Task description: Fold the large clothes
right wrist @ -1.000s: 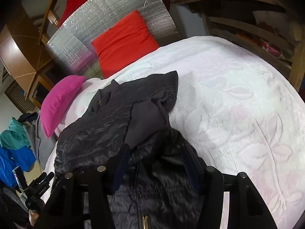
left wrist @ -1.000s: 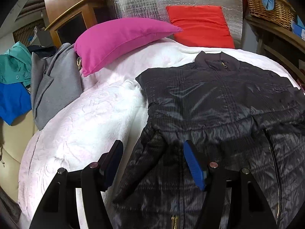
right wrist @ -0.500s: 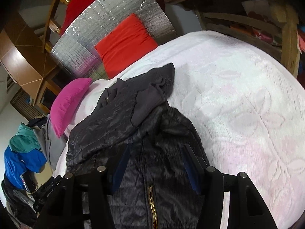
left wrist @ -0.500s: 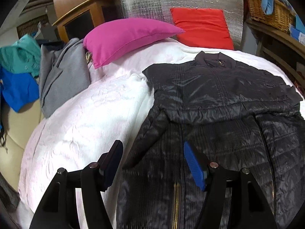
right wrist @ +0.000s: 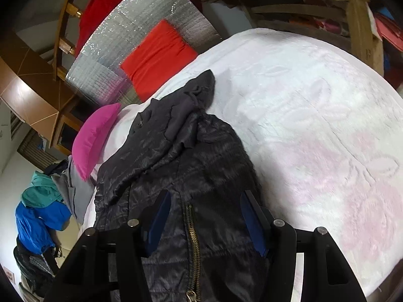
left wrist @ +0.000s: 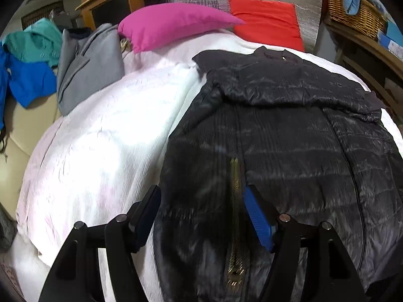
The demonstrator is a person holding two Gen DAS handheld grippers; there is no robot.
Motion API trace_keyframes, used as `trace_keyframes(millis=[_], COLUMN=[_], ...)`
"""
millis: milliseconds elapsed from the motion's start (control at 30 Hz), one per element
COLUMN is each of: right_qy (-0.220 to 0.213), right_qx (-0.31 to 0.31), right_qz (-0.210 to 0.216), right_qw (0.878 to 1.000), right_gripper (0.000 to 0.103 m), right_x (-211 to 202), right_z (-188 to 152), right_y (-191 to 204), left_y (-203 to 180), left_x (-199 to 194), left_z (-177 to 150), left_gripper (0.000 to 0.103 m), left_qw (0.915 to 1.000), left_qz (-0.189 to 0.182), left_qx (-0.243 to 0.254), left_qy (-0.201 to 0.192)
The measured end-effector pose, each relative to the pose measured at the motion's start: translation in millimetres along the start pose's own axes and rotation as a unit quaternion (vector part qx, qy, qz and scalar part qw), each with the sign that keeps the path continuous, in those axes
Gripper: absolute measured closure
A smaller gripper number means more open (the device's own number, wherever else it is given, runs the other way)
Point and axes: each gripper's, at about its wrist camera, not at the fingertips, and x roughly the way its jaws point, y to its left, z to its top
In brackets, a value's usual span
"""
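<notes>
Left wrist view shows the black jacket [left wrist: 289, 136] flat on the white bed [left wrist: 100, 138], sleeves already folded across its chest, while the left gripper [left wrist: 201, 216] and right gripper [right wrist: 204, 221] hover above with jaws parted and empty, so folding the body is left.

Pink pillow [left wrist: 173, 25], red cushion [left wrist: 267, 27], wicker basket [left wrist: 352, 17]

A lived-in home bedroom — a bed [left wrist: 105, 136] under a white blanket, a pink pillow [left wrist: 173, 22], a wicker basket [left wrist: 352, 15], wooden furniture.
</notes>
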Motion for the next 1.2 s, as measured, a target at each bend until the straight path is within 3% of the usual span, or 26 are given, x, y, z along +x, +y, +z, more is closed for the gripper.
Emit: trace_keyframes(millis=[200, 367, 667, 933, 1200], right_qy=[0.001, 0.005, 0.017, 0.027, 0.044], right_qx=[0.012, 0.019, -0.003, -0.033, -0.058], right_qz=[-0.014, -0.017, -0.004, 0.011, 0.017], right_qw=[1.0, 1.0, 1.0, 0.999, 0.997], right_gripper=[0.041, 0.041, 0.041, 0.041, 0.04], right_x=[-8, -10, -21, -35, -48], right_z=[-4, -7, -31, -55, -77], right_y=[-15, -25, -18, -7, -6], left_y=[14, 14, 14, -1, -6], left_x=[-9, -14, -27, -54, -79], left_z=[-12, -27, -53, -71, -74], left_gripper=[0.033, 0.033, 0.033, 0.033, 0.033], left_qw=[0.9998, 0.9995, 0.9996, 0.9985, 0.9971], left_qz=[0.013, 0.03, 0.015, 0.044, 0.049], left_qx=[-0.013, 0.006, -0.005, 0.032, 0.049], left_qy=[0.003, 0.001, 0.021, -0.008, -0.03])
